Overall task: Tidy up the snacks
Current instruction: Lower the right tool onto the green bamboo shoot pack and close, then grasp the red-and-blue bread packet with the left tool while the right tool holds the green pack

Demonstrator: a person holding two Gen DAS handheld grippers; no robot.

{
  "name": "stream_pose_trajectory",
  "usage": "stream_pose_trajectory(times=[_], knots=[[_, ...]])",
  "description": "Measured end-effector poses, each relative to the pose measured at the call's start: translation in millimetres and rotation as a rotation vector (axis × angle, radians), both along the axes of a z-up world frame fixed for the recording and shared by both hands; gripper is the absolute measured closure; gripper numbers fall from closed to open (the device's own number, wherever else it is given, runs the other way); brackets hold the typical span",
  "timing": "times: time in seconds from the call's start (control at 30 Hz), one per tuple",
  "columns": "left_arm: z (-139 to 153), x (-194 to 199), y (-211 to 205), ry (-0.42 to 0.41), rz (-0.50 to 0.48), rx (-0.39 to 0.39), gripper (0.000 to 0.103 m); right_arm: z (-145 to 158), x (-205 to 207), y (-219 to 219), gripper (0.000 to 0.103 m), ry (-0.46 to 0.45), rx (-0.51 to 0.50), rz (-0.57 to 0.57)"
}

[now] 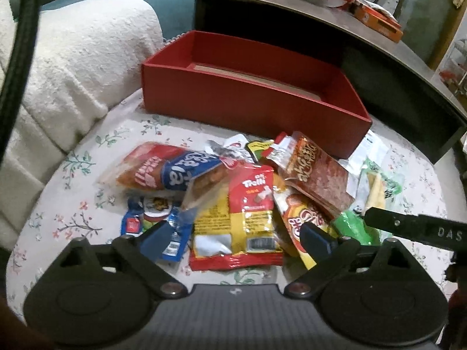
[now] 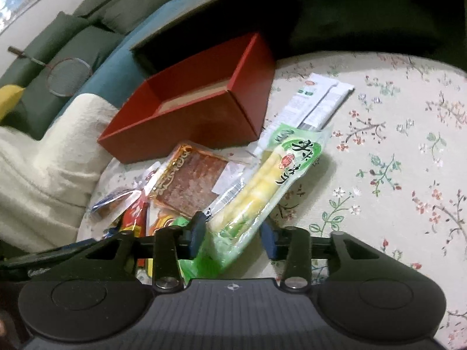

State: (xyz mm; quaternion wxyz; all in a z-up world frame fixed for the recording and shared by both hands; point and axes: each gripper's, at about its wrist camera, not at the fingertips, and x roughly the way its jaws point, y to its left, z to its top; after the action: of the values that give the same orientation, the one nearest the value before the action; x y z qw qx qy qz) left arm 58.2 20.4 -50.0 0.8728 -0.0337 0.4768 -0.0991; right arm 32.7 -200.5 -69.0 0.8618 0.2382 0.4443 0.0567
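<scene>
An open red box stands on the floral cloth behind a heap of snack packets; only its brown bottom shows inside. My left gripper is open above the heap, with a red-and-yellow Trolli packet lying between its fingers and no pad pressing on it. My right gripper is open around the lower end of a green pack of yellow sticks, and a small gap shows at the right pad. The red box lies behind and to the left of that pack. A brown jerky packet sits beside it.
A cream blanket is bunched at the left. A dark low table with an orange box runs behind the red box. White sachets lie right of the box. Floral cloth spreads to the right.
</scene>
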Motion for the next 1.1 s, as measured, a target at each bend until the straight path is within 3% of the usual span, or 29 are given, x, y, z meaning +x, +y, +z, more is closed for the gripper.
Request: stream_pose_trajectory(times=[0.1, 0.17, 0.2, 0.23, 0.33, 0.57, 0.63, 0.8, 0.9, 1.1], knots=[[5.5, -4.8, 5.9, -0.021, -0.019, 0.015, 0.012, -6.5, 7.8, 1.1, 0.027, 0.016, 0.026, -0.008], [11.4, -8.0, 13.4, -0.041, -0.032, 0.039, 0.012, -8.5, 11.8, 0.1, 0.026, 0.028, 0.038, -0.011], [15.7, -9.0, 18.5, -0.055, -0.032, 0.051, 0.012, -9.6, 13.0, -0.7, 0.027, 0.028, 0.036, -0.022], [20.0, -8.6, 24.5, -0.071, -0.022, 0.055, 0.012, -10.5, 14.1, -1.2, 0.033, 0.027, 0.024, -0.028], [29.0, 1.3, 38.6, -0.087, 0.016, 0.012, 0.012, -11.7, 15.4, 0.6, 0.044, 0.02, -0.018, -0.016], [-6.7, 41.4, 61.5, 0.11, 0.183, -0.148, 0.017, -8.7, 12.4, -4.9, 0.048, 0.016, 0.002, -0.007], [-11.8, 48.1, 62.9, 0.131, 0.207, -0.202, 0.019, -9.0, 12.5, -3.3, 0.048, 0.017, -0.011, -0.004], [-20.6, 60.0, 45.3, 0.101, 0.238, -0.101, 0.022, -6.5, 12.9, 0.8, 0.048, 0.009, -0.032, 0.009], [-17.1, 64.2, 46.9, 0.081, 0.271, -0.131, 0.03, -6.5, 12.3, -3.4, 0.048, 0.014, -0.024, 0.004], [-23.0, 70.8, 50.2, 0.094, 0.322, -0.169, 0.03, -9.0, 12.3, -5.3, 0.045, 0.034, -0.013, 0.007]])
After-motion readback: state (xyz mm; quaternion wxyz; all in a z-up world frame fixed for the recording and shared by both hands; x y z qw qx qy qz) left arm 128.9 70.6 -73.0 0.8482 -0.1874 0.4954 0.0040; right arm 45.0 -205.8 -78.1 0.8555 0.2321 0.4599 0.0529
